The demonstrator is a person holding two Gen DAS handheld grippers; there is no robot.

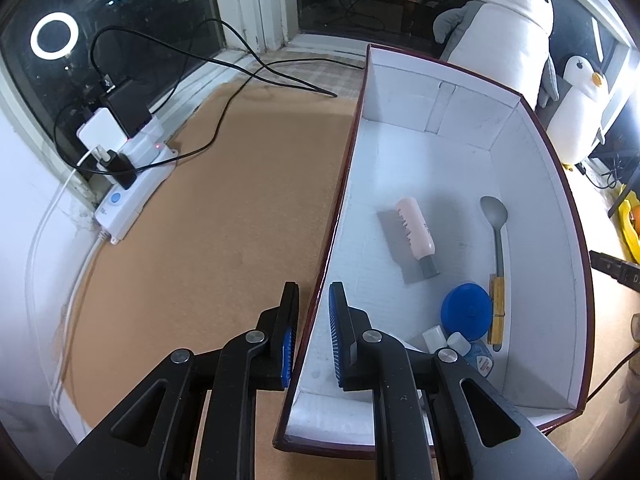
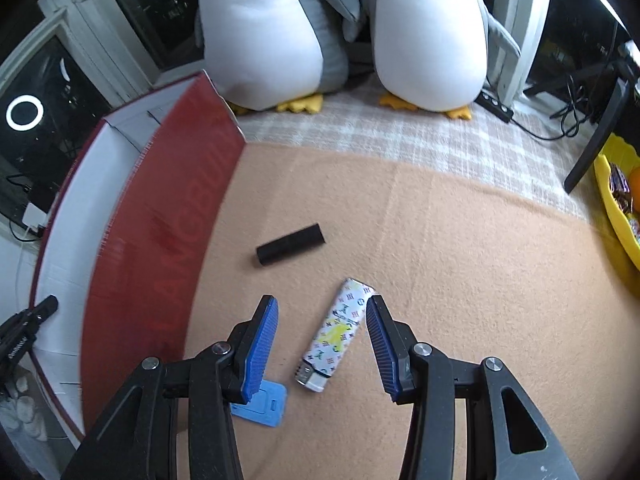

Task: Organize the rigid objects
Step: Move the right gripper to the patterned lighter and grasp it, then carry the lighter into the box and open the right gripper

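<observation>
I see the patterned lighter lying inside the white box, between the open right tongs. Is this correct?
Not quite: the right wrist view shows the patterned lighter lying on the tan mat, outside the white box, between the open right tongs.

The box [image 1: 460, 128] at the right of the left wrist frame looks like matt white cardboard inside; in the right wrist frame its outer wall is glossy red. The mat [image 2: 440, 240] is fuzzy tan cloth. The lighter [image 2: 336, 328] at lower centre looks like smooth printed plastic with a metal head.
</observation>
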